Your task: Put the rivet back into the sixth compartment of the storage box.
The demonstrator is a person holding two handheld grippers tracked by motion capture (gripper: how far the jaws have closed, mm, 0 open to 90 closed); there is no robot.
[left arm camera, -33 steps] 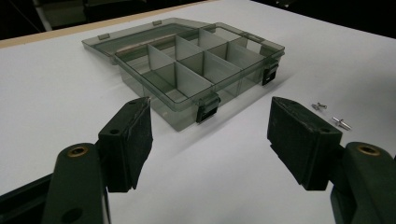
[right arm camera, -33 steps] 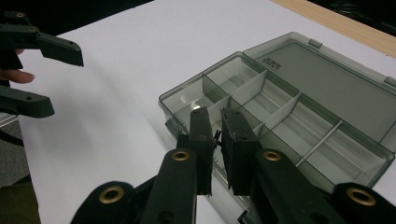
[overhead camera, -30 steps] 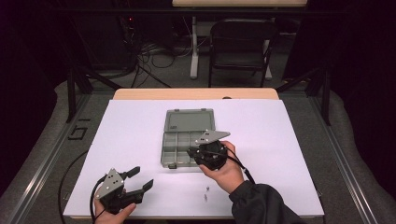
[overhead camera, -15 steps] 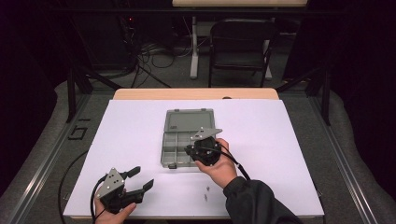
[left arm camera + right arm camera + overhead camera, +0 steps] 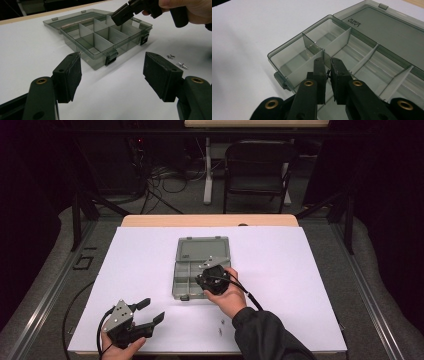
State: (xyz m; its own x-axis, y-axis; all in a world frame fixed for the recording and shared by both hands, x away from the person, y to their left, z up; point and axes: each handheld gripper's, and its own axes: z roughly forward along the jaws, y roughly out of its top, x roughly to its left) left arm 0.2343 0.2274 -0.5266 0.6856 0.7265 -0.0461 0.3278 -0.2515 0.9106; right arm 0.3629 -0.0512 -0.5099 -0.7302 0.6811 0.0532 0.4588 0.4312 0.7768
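A smoky clear compartment box (image 5: 192, 285) lies open in the middle of the white table, its lid (image 5: 202, 249) flat behind it. My right gripper (image 5: 202, 281) hovers over the box's near compartments. In the right gripper view its jaws (image 5: 327, 63) are shut on a small dark screw (image 5: 328, 72), just above a divider (image 5: 337, 41). My left gripper (image 5: 154, 309) rests open near the table's front left; in its own view its fingertips (image 5: 112, 56) frame the box (image 5: 100, 37) with nothing between them. Two loose screws (image 5: 170, 56) (image 5: 183, 65) lie on the table to the right of the box.
The small screws (image 5: 220, 322) lie near the front edge, beside the right sleeve (image 5: 265, 332). White sheet (image 5: 300, 270) covers the table. A chair (image 5: 257, 167) and cables stand beyond the far edge. Cables trail from both grippers.
My right gripper has shifted a little to the left, farther over the box's near compartments. The left gripper has stayed where it was, open.
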